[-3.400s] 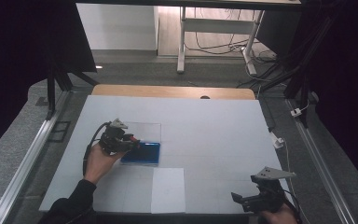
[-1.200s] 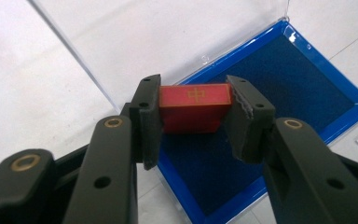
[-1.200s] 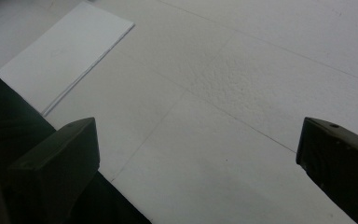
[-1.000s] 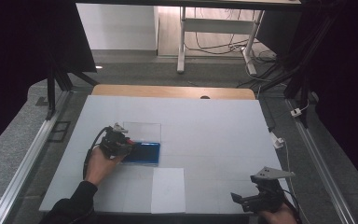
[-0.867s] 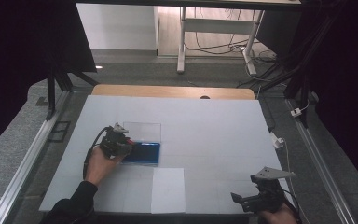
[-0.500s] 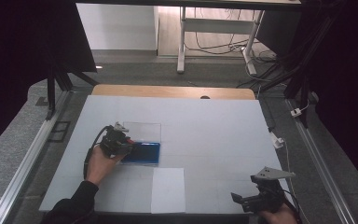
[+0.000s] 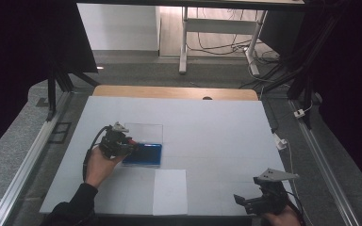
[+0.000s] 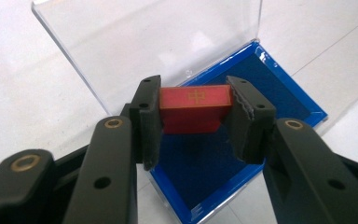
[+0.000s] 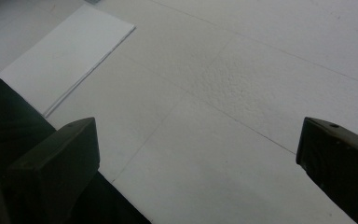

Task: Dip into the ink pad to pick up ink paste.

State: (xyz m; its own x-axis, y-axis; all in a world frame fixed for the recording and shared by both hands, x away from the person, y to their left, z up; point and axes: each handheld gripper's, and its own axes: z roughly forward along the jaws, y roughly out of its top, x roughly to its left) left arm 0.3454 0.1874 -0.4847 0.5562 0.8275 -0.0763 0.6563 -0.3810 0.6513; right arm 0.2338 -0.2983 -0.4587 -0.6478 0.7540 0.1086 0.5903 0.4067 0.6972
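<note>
A red block [image 8: 193, 108] with a gold mark on its face is clamped between the pads of my left gripper [image 8: 193, 116], just above the blue lining of an open case [image 8: 228, 154]. The case's clear lid [image 8: 158, 42] stands open behind it. In the high view the left gripper [image 7: 122, 143] sits at the left edge of the blue case [image 7: 143, 154], with the lid [image 7: 143, 131] lying flat beyond. My right gripper [image 7: 257, 201] rests near the table's front right edge, and its jaws [image 9: 196, 154] stand wide apart over bare white table.
A white sheet [image 7: 170, 190] lies at the front middle of the white table [image 7: 207, 127]; it also shows at the upper left of the right gripper view [image 9: 65, 60]. Metal rails run along both table sides. A cable and plug [image 7: 280, 141] lie off the right edge.
</note>
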